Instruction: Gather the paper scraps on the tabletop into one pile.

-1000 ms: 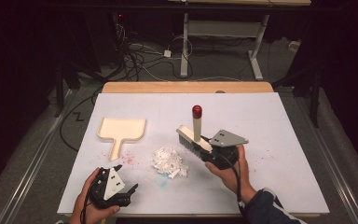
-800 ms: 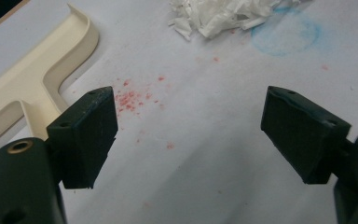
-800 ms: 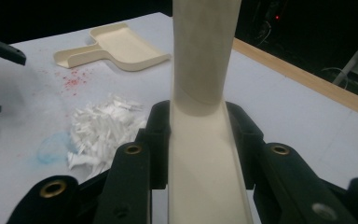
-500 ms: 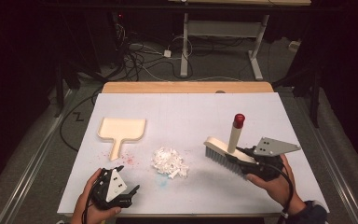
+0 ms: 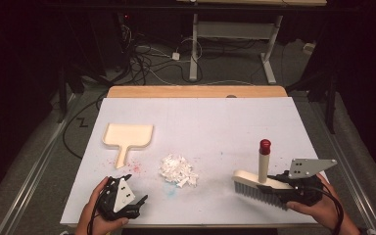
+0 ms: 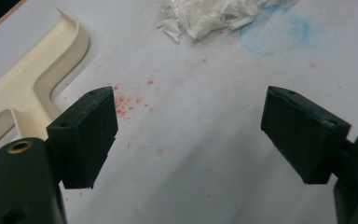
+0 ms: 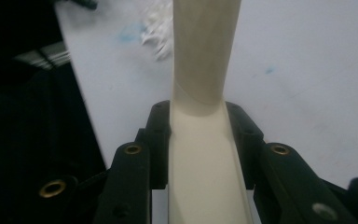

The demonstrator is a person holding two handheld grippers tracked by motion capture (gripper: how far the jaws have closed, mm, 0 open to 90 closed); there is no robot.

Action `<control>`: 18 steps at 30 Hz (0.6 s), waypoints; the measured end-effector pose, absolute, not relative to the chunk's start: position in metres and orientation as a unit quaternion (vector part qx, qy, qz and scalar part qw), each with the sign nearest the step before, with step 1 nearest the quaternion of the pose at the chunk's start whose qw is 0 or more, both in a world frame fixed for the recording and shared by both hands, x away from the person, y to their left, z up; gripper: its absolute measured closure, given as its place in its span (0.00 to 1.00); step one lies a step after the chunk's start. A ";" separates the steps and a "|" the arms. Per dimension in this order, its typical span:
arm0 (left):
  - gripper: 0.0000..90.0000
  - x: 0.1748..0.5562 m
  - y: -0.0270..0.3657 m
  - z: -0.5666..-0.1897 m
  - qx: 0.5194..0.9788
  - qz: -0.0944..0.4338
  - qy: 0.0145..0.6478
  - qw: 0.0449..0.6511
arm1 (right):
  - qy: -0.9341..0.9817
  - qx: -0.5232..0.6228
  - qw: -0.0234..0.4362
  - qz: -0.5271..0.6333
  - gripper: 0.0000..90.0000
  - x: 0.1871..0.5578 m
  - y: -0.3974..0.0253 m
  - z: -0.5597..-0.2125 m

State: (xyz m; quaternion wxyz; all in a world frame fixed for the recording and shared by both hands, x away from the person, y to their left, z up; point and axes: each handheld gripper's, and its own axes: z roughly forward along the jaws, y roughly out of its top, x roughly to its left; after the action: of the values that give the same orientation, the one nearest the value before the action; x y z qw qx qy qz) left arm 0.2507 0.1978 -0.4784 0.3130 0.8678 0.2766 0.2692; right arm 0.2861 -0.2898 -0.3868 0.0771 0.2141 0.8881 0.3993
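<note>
Two claws are working this counter [image 5: 215,117], and I am reading the brush [image 5: 259,183] as the thing that matters. It is sitting at the lower right of the high view, bristles down on the white sheet, its cream back running toward the right claw [image 5: 280,190], its short cream handle standing upright with a red cap on top. In the right gripper view that claw [image 7: 200,140] is clamping the flat cream back [image 7: 205,177] from both sides, just below where the handle rises. I am judging the brush light and rigid, with smooth plastic or painted wood that could slip sideways, so gripping the flat back looks sound. The bristles should give softly.

Left claw [image 5: 122,199] is resting at the lower left, jaws standing wide apart and empty. Shredded white paper [image 5: 177,170] is lying mid-counter, and the cream dustpan [image 5: 126,138] is lying flat up and left of it, well apart from the brush.
</note>
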 end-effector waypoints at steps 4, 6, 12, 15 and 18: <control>0.19 0.252 0.199 -0.479 0.870 0.263 0.278 0.310 | 0.900 0.215 0.050 0.376 0.75 0.300 -0.295 -0.395; 0.19 0.252 0.198 -0.479 0.869 0.264 0.279 0.311 | 0.900 0.227 0.042 0.369 0.75 0.310 -0.297 -0.399; 0.20 0.254 0.198 -0.482 0.874 0.262 0.279 0.299 | 0.900 0.242 0.046 0.360 0.73 0.335 -0.302 -0.407; 0.20 0.254 0.198 -0.482 0.874 0.262 0.280 0.300 | 0.906 0.242 0.052 0.344 0.68 0.347 -0.301 -0.409; 0.20 0.254 0.197 -0.482 0.874 0.263 0.279 0.299 | 0.910 0.247 0.059 0.328 0.63 0.361 -0.300 -0.411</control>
State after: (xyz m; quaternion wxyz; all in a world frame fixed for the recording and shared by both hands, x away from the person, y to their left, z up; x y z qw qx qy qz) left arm 0.2536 0.1973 -0.4825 0.2995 0.8737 0.2793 0.2627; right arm 0.3609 -0.3001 -0.4105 0.0591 0.2472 0.9099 0.3278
